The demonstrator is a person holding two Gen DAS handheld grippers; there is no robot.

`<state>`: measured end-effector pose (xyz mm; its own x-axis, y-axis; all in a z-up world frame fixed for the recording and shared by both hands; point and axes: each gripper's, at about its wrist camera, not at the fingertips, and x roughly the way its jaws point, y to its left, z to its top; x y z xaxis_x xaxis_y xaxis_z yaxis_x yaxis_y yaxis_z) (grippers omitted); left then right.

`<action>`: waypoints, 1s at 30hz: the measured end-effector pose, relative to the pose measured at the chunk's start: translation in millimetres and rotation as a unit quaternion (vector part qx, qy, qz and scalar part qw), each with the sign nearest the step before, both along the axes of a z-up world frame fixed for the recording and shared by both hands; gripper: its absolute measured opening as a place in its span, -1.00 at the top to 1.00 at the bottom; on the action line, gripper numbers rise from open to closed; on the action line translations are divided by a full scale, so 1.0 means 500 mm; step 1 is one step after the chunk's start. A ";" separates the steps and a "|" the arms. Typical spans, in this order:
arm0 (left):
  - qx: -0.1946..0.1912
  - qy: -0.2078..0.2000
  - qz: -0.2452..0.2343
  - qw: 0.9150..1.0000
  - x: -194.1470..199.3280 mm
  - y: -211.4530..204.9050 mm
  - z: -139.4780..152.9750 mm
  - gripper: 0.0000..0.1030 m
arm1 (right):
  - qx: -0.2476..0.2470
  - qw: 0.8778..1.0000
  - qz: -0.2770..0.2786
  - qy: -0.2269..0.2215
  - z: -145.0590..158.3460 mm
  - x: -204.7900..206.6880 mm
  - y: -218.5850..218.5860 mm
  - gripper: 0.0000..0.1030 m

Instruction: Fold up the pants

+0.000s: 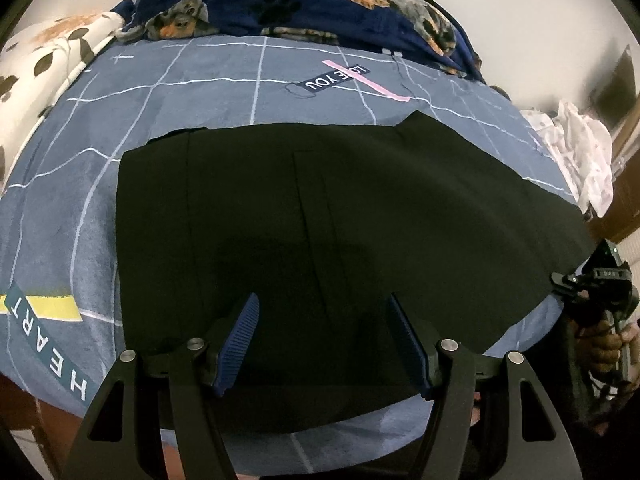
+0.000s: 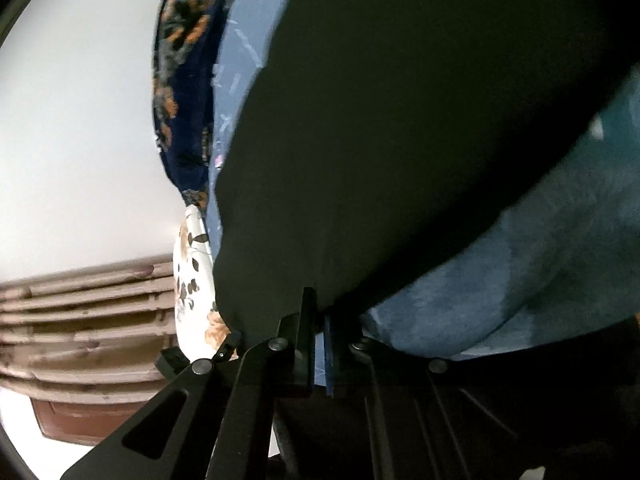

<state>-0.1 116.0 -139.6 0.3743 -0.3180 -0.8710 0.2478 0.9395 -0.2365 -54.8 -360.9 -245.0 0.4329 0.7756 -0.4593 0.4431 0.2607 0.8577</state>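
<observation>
- Left wrist view: I see the black fabric pants spread flat across the blue bedsheet with thin white grid lines, the cloth running from the left of the bed to its right edge.
- My left gripper hangs over the near part of the pants with its two blue ribbed pads spread wide apart; nothing sits between them but the flat cloth underneath, and I cannot tell whether the tips touch it.
- At the far right of this view my right gripper meets the pants' right edge, with a hand wrapped around its grip below.
- Behind the pants lie a navy fleece blanket with dog and paw prints and, on the left, a white pillow with dark and orange spots; a crumpled white cloth sits off the right edge.
- Right wrist view: my right gripper has its jaws pressed together, pinching the near edge of the black pants, which fill most of the frame above it.
- The blue bedsheet shows under and to the right of the pants; the navy blanket and the spotted pillow lie beyond on the left, against a pale wall.
</observation>
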 end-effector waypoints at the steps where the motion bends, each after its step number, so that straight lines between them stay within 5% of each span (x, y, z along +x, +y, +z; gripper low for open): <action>1: 0.002 -0.001 -0.001 1.000 -0.001 -0.001 0.000 -0.30 | -0.008 1.000 0.005 -0.003 0.005 0.002 0.001 0.95; 16: 0.026 -0.008 -0.013 1.000 -0.003 -0.011 -0.003 -0.36 | 0.049 0.999 -0.010 0.017 -0.024 -0.009 -0.008 0.94; 22: 0.021 -0.010 0.002 1.000 -0.001 0.000 0.010 -0.36 | 0.076 0.997 -0.002 0.021 -0.009 -0.027 -0.020 0.61; 24: 0.023 -0.023 0.007 0.999 -0.001 0.005 0.024 -0.36 | 0.074 0.997 0.014 0.008 0.014 -0.033 -0.023 0.42; 27: 0.013 -0.041 0.022 0.999 0.000 0.019 0.044 -0.36 | 0.067 0.995 0.055 -0.040 0.064 -0.028 -0.019 0.38; 30: 0.016 -0.044 0.043 0.998 0.008 0.034 0.045 -0.36 | -0.014 0.986 0.117 -0.116 0.146 0.014 0.004 0.38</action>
<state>3.8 133.0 -117.2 0.4745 -0.2544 -0.8427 0.1847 0.9648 -0.1873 -48.0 -358.8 -172.1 0.3396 0.8549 -0.3922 0.1612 0.3579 0.9197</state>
